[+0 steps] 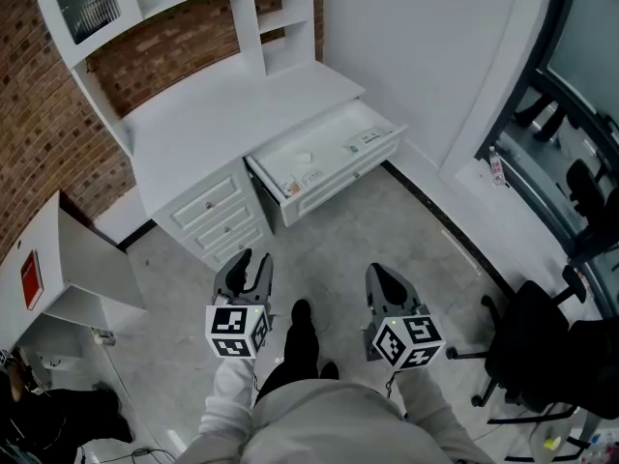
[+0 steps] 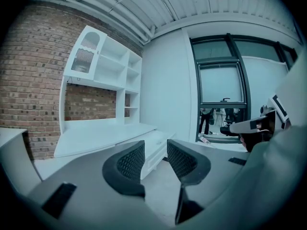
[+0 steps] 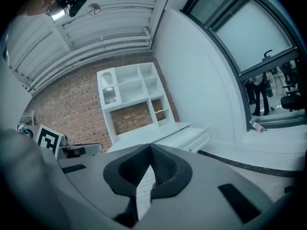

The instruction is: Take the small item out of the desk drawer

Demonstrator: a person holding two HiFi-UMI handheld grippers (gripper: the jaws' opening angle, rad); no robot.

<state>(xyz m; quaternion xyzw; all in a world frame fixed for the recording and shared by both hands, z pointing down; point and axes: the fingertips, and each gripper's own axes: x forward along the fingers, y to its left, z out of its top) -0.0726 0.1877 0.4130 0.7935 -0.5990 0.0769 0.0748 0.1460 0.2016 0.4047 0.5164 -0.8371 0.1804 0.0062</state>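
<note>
The white desk (image 1: 222, 114) has its wide drawer (image 1: 334, 177) pulled open. A small pale item (image 1: 304, 157) lies on the drawer's floor, with flat printed pieces (image 1: 366, 139) beside it. Both grippers hang over the grey floor, well short of the drawer. My left gripper (image 1: 251, 259) is open, and in the left gripper view (image 2: 154, 152) nothing sits between its ribbed pads. My right gripper (image 1: 380, 273) is shut, and in the right gripper view (image 3: 151, 150) its tips meet with nothing held. The drawer (image 3: 192, 138) shows far ahead there.
A stack of small shut drawers (image 1: 218, 216) sits left of the open drawer. A white slanted cabinet (image 1: 87, 269) stands at the left. A black office chair (image 1: 542, 336) is at the right by the window ledge (image 1: 503, 201). The person's dark shoes (image 1: 302, 322) are between the grippers.
</note>
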